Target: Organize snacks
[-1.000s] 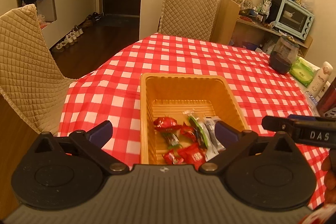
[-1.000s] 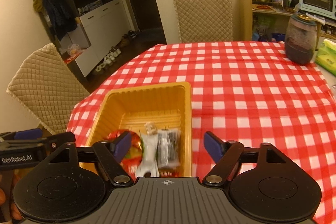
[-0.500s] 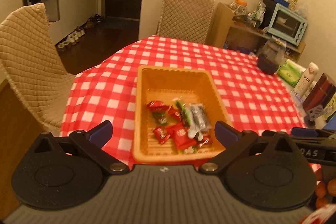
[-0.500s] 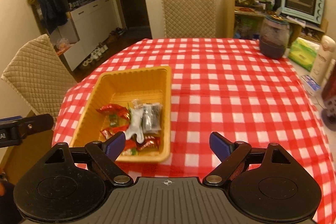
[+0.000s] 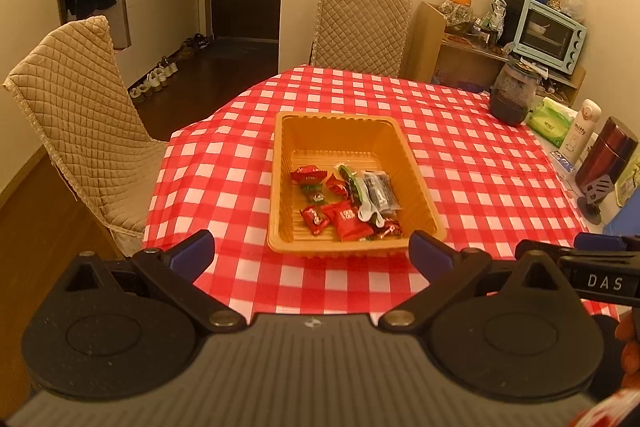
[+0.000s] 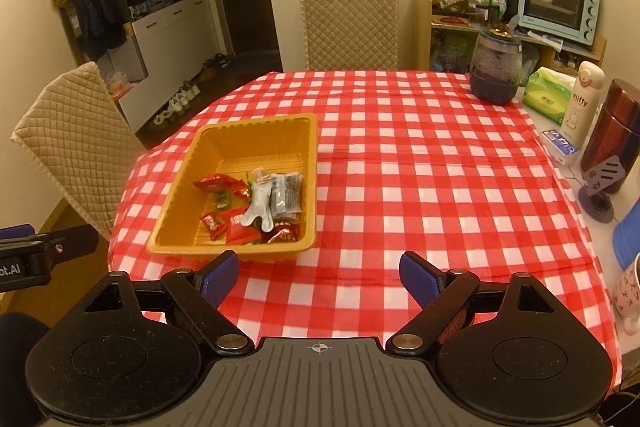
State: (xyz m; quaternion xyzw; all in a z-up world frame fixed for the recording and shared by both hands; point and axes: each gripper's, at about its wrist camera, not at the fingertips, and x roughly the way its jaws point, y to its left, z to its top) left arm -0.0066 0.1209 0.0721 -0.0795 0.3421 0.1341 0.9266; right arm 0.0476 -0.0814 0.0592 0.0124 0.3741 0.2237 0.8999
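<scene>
Red-checked cloth covers the counter, with the yellow tray of wrapped snacks just ahead of both grippers. The left gripper and right gripper hang spread and empty. Gathering looks finished; next comes checking whether any snack remains outside the tray.

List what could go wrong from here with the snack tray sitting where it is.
1. The orange tray sits near the table's front edge; a tug on the checkered tablecloth could pull it off.
2. The wrapped snacks are piled at the tray's near end, so lifting there may tip it.
3. Both open tongs, left and right, are close together and could collide.
</scene>
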